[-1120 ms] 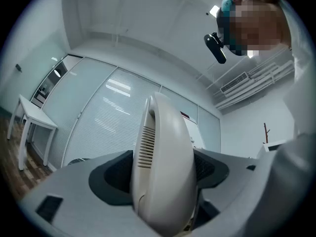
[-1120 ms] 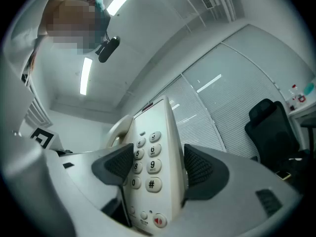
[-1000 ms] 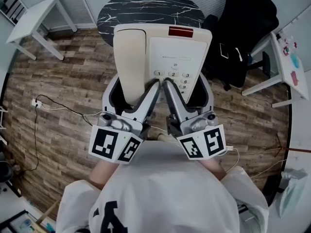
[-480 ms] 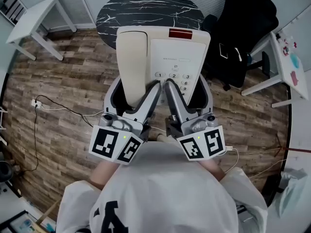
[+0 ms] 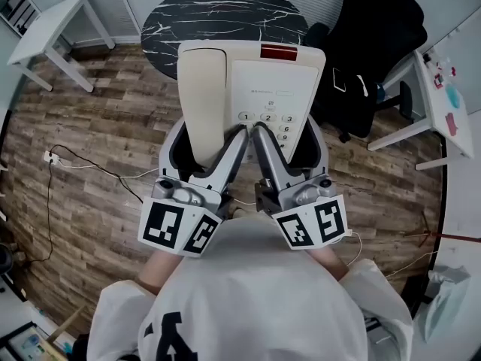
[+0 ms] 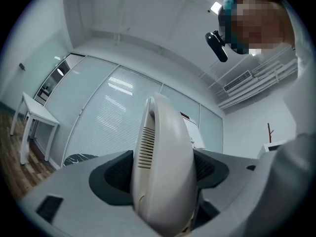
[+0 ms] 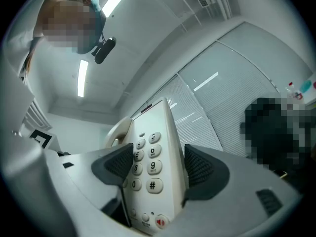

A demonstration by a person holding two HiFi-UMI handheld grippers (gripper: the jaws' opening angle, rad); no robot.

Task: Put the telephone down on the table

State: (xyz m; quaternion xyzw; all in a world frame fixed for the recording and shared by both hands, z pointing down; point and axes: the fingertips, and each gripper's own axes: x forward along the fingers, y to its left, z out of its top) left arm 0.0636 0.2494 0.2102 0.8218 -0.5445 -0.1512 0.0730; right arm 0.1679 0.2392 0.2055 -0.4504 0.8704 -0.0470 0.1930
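Note:
I carry a cream desk telephone (image 5: 252, 81) in the air above the wooden floor, its handset (image 5: 205, 89) on the left and its keypad (image 5: 269, 120) on the right. My left gripper (image 5: 207, 138) is shut on the handset side (image 6: 163, 177). My right gripper (image 5: 289, 138) is shut on the keypad side (image 7: 150, 172). Ahead, past the phone's far edge, stands the round black marble table (image 5: 225, 12). The phone tilts up toward me, so both gripper views look at walls and ceiling.
A black office chair (image 5: 372, 59) stands right of the round table. White tables sit at far left (image 5: 49, 32) and at the right edge (image 5: 443, 89). A cable (image 5: 83, 168) lies on the floor at left.
The view has shifted slightly: the round table and the floor sit a little further left and lower in frame. The phone stays gripped the same way in both grippers.

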